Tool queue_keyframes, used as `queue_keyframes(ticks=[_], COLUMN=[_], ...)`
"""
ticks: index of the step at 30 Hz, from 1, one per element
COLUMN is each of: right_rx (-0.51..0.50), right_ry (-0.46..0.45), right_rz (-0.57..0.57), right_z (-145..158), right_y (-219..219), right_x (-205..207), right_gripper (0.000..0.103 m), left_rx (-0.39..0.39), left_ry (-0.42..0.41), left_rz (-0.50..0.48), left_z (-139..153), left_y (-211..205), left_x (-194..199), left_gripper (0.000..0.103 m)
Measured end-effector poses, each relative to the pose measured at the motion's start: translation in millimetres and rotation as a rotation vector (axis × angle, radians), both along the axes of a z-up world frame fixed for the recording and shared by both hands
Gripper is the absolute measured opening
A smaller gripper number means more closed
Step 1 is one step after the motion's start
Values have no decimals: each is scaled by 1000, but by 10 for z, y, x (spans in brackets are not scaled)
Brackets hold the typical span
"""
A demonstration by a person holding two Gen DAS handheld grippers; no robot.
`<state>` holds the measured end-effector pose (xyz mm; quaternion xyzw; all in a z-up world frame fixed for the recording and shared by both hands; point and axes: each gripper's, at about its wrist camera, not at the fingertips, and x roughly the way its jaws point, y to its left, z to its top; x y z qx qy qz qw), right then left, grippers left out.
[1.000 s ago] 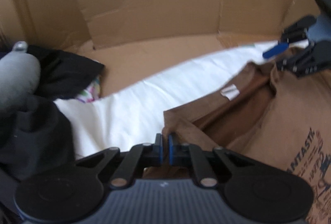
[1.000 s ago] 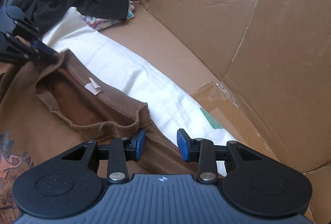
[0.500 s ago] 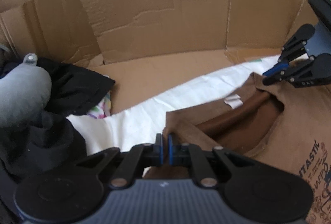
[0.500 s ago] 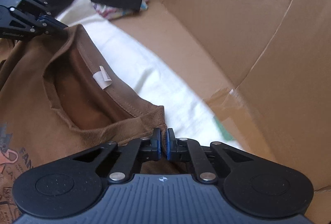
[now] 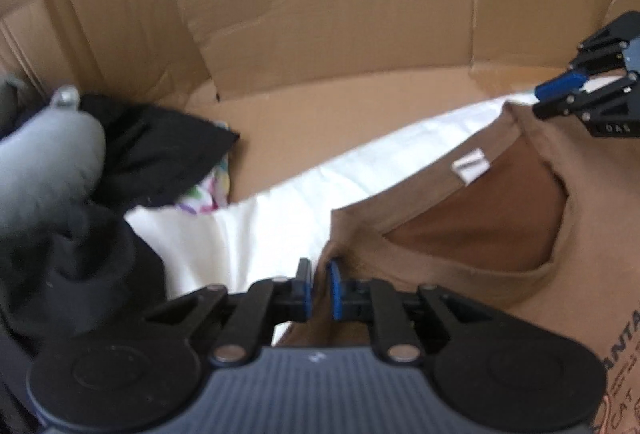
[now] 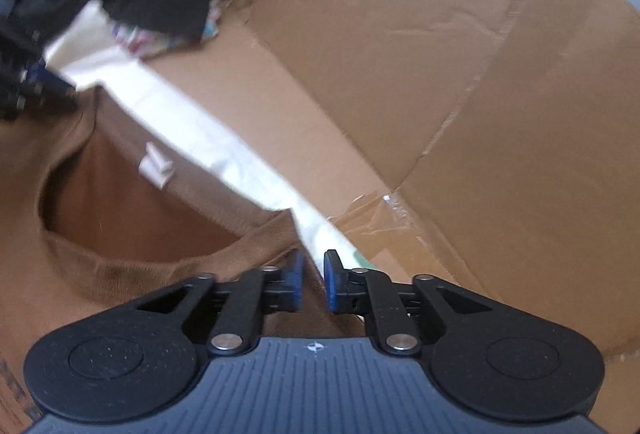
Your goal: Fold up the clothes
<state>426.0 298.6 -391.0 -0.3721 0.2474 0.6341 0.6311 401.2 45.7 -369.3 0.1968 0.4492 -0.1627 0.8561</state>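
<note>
- The brown T-shirt lies spread on a white sheet inside a big cardboard enclosure, neck opening upward, a small white label showing at the collar.
- The left gripper sits at one shoulder edge of the shirt near the collar. Its jaws have just been opening and now stand narrowly apart — a fold of brown cloth lies in the gap, but the blue pads no longer look pressed on it.
- The right gripper is at the opposite shoulder edge, just beside the sheet's border. Its jaws have also just been opening; the gap is a little wider, with brown fabric under and between the pads, not pinched.
- In the left wrist view the right gripper's black linkages and a blue pad hang over the far shoulder.
- A heap of black clothing and a grey padded item sit at the sheet's left end — a patterned cloth peeks out beneath.
- Printed lettering shows on the shirt's front.
</note>
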Motion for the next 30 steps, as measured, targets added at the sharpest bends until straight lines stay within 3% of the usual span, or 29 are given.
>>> queue_keyframes(ticks=[7, 10, 15, 21, 24, 30], right_rx=[81, 62, -9, -36, -37, -4], right_ry=[96, 153, 174, 206, 254, 244], right_rz=[-5, 5, 63, 20, -38, -63], right_z=[276, 251, 16, -161, -162, -165], right_y=[-293, -424, -493, -448, -407, -316], right_x=[34, -43, -317, -425, -375, -393], right_gripper=[30, 41, 41, 43, 43, 47], left_rx=[-69, -100, -26, -50, -72, -88], left_ry=[-20, -24, 19, 46, 53, 46], left_rz=[49, 50, 37, 114, 136, 127], left_z=[301, 351, 96, -168, -201, -107], left_y=[130, 115, 8, 45, 77, 71], left_x=[-105, -159, -152, 38, 99, 109], left_gripper=[15, 15, 15, 15, 15, 14])
